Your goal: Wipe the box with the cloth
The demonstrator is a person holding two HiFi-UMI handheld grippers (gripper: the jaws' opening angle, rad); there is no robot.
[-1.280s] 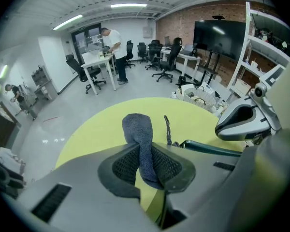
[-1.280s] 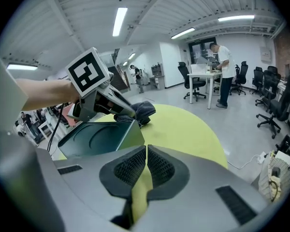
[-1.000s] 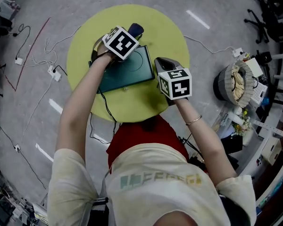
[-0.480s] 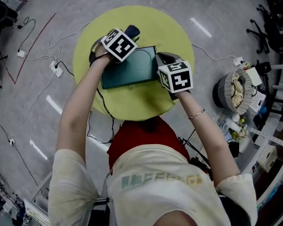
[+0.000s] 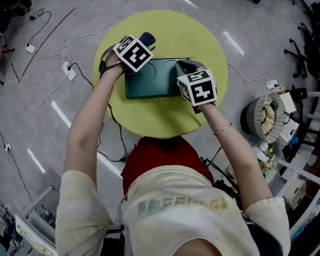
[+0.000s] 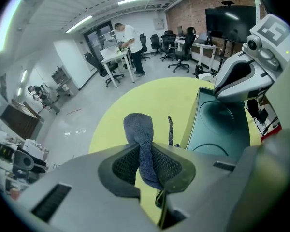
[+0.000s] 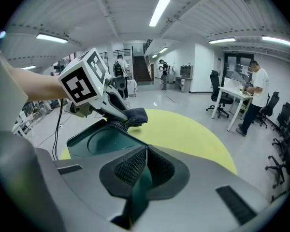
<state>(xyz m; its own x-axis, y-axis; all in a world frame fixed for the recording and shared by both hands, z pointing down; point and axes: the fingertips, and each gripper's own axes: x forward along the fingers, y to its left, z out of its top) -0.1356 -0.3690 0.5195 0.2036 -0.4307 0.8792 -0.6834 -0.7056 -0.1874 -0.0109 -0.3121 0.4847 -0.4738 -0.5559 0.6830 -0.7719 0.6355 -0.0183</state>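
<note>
A dark teal flat box [image 5: 152, 80] lies on the round yellow table [image 5: 202, 36]. My left gripper [image 5: 142, 44] hovers at the box's far left corner, shut on a dark blue cloth [image 5: 148, 37]. In the left gripper view the cloth [image 6: 141, 144] is pinched between the pads and sticks up past them, with the box [image 6: 217, 124] to the right. My right gripper [image 5: 181, 68] is shut on the box's right edge. In the right gripper view that teal edge [image 7: 141, 180] runs between the pads. There the box's top [image 7: 94, 141] and the left gripper with the cloth [image 7: 135, 116] lie ahead.
A thin black cable [image 6: 170, 129] lies on the table beside the box. White cables and a plug strip [image 5: 69, 71] trail over the floor at the left. A round basket [image 5: 264, 106] stands on the floor to the right. Desks, office chairs and people [image 6: 128, 35] are far off.
The box has turned to sit squarer to me on the table, with the right gripper still on its right edge. The left gripper and cloth stay by the far left corner.
</note>
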